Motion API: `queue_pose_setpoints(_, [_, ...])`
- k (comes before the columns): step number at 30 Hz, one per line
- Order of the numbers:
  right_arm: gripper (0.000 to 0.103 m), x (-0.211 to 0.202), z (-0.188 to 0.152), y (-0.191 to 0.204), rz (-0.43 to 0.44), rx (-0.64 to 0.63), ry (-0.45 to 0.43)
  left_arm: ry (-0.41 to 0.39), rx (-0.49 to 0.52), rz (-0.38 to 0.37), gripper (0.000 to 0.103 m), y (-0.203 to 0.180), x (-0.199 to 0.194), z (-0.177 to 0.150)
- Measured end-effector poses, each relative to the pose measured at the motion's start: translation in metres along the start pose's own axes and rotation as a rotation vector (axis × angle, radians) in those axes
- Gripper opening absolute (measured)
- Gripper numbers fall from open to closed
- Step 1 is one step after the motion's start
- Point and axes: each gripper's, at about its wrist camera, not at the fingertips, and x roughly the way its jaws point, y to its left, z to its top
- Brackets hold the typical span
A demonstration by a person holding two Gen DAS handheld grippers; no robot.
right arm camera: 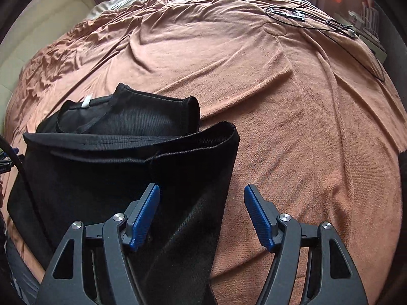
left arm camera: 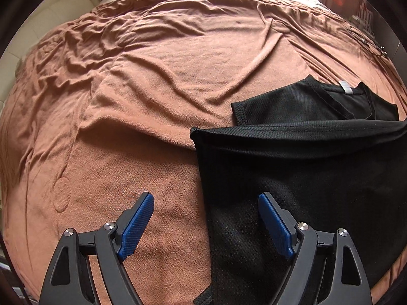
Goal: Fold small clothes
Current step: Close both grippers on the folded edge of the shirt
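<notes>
1. Now, your left claw [left arm camera: 206,218] stands wide and holds nothing; it straddles the left edge of the black shirt [left arm camera: 292,167], one blue pad over the bed's brown blanket [left arm camera: 152,81], the other over the cloth.
2. The shirt lies at about 3 o'clock in the left wrist view and at about 9 o'clock in the right wrist view, its lower half doubled up toward the collar.
3. Your right claw [right arm camera: 202,216] is also apart and empty, straddling the shirt's right edge.
4. Risk one: close on that edge too deep and you could pinch the blanket with it, dragging the bedding as you lift.
5. Risk two: the folded hem [right arm camera: 178,139] sits loosely and looks uneven; a one-layer grab could let the fold slide open.
6. Risk three: a black cable [right arm camera: 330,33] lies at 1 o'clock in the right view, well apart, a snag only if you swing wide.
7. Count: one shirt, one white neck tag [left arm camera: 346,87], two claws, four blue pads, one blanket.
</notes>
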Motion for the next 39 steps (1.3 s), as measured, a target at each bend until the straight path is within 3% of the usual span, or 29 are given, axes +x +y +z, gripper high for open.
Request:
queue_pose_setpoints(5, [0.067, 0.019, 0.008, 0.008, -0.048, -0.029, 0.024, 0.004, -0.018, -0.005, 0.085, 0.007, 0.013, 0.004])
queue_pose_setpoints(18, [0.067, 0.046, 0.037, 0.018, -0.146, -0.016, -0.021, -0.024, -0.067, -0.005, 0.085, 0.019, 0.037, 0.046])
queue_pose_setpoints(27, [0.055, 0.059, 0.057, 0.017, -0.171, 0.102, -0.051, -0.053, -0.171, -0.052, 0.066, 0.037, 0.044, 0.066])
queue_pose_setpoints(32, [0.055, 0.047, 0.057, 0.022, -0.181, 0.103, -0.063, -0.087, -0.185, -0.115, 0.064, 0.048, 0.028, 0.056])
queue_pose_setpoints(39, [0.055, 0.024, 0.046, 0.021, -0.116, 0.100, -0.062, -0.076, -0.192, -0.195, 0.061, 0.054, 0.021, 0.033])
